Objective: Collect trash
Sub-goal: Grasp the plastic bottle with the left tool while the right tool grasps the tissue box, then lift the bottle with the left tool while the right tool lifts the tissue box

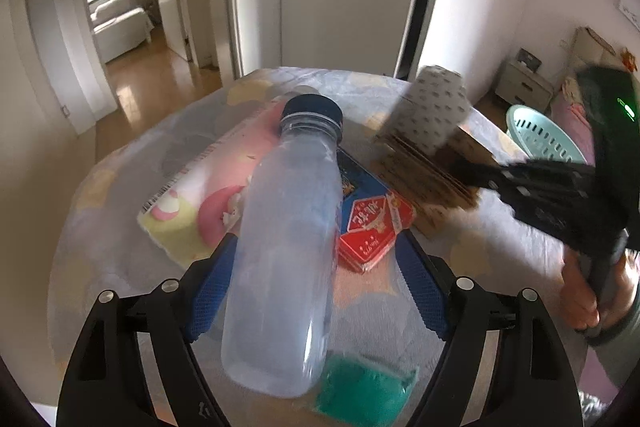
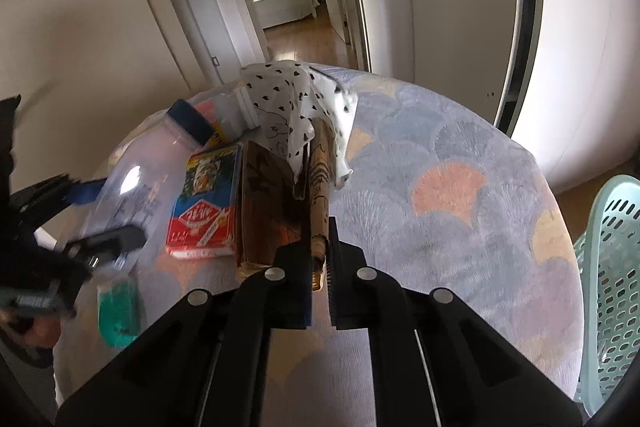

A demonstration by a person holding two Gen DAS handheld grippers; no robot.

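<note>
- While my left gripper (image 1: 316,267) stands apart around the clear empty bottle (image 1: 286,239) on the bed (image 2: 460,195), nothing presses it.
- My right gripper (image 2: 320,263) clamps the brown cardboard (image 2: 316,187).
- At far right, the mint basket (image 2: 612,267) shows no contents.

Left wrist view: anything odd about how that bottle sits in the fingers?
Yes. The clear bottle with the dark cap lies tilted between the left gripper's blue fingers, leaning against the left one with a gap to the right one. The grip looks off-centre; whether it is clamped is unclear.
</note>
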